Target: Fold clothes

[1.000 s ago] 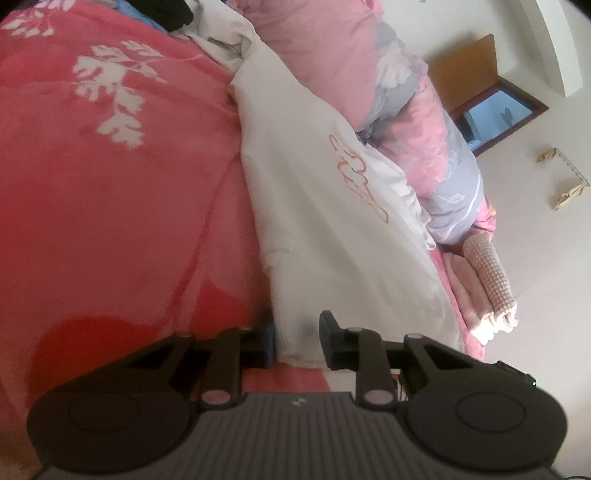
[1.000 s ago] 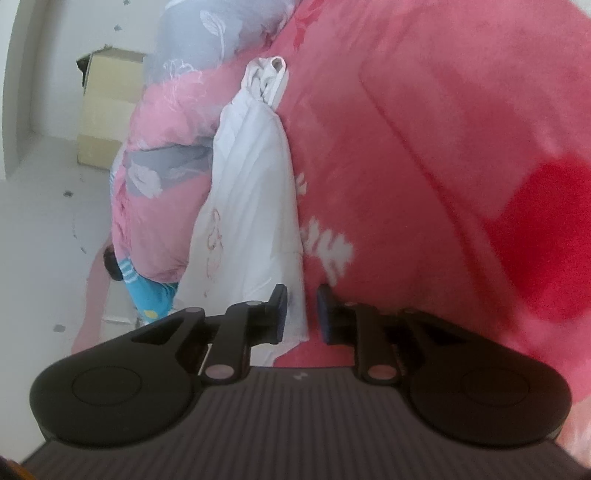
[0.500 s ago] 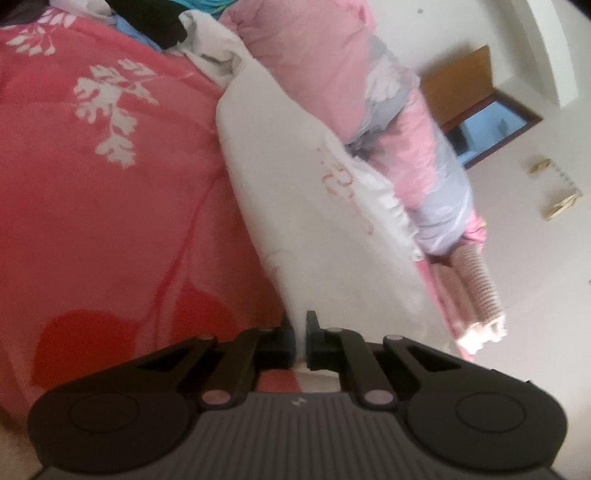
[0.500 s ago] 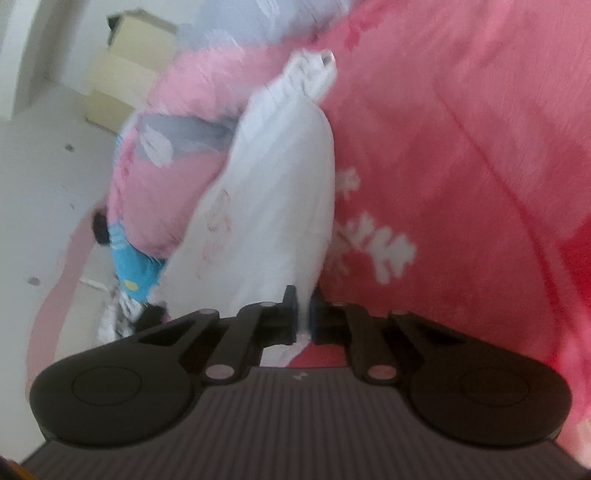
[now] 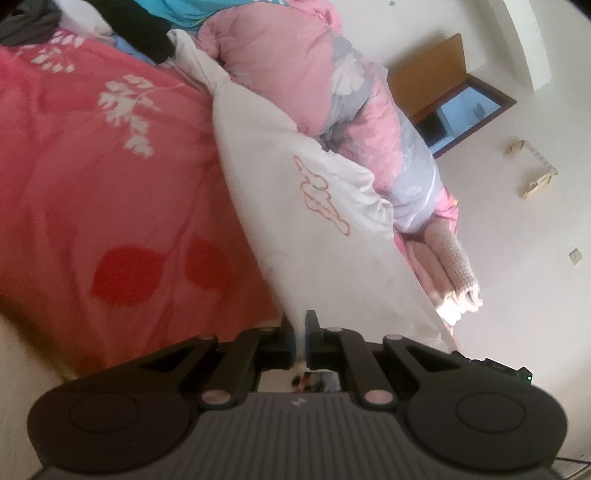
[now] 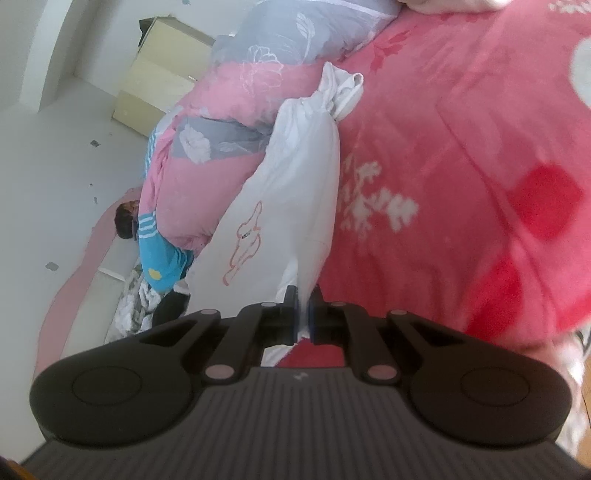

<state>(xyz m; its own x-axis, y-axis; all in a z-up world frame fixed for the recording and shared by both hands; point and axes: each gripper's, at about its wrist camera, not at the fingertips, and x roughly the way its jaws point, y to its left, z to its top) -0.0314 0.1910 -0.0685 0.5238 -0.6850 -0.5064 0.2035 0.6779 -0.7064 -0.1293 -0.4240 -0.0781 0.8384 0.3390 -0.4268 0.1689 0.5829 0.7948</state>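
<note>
**Both jaws pinched on the white garment**

Your left gripper has its jaws closed on the near edge of the white garment; cloth sits in the thin slit between the pads. They have just been closing, and the fabric is caught between them. Your right gripper reads the same: jaws clamped on another edge of the garment, white fabric squeezed between the blue-tipped fingers, also just closed with cloth in the gap.

The garment runs as a long white band away from each gripper, lying along the line where the red blanket meets the rolled pink-and-grey quilt. It carries an orange outline print, also visible in the right wrist view. Its far end in the right wrist view is bunched into a crumpled knot resting on the blanket.

Other items: a folded pink stack with a knitted piece just beyond the quilt's end, dark clothes at the top left of the left wrist view, a blue striped garment beside the quilt, and a pale cabinet against the wall. Both views are slightly blurred.
</note>
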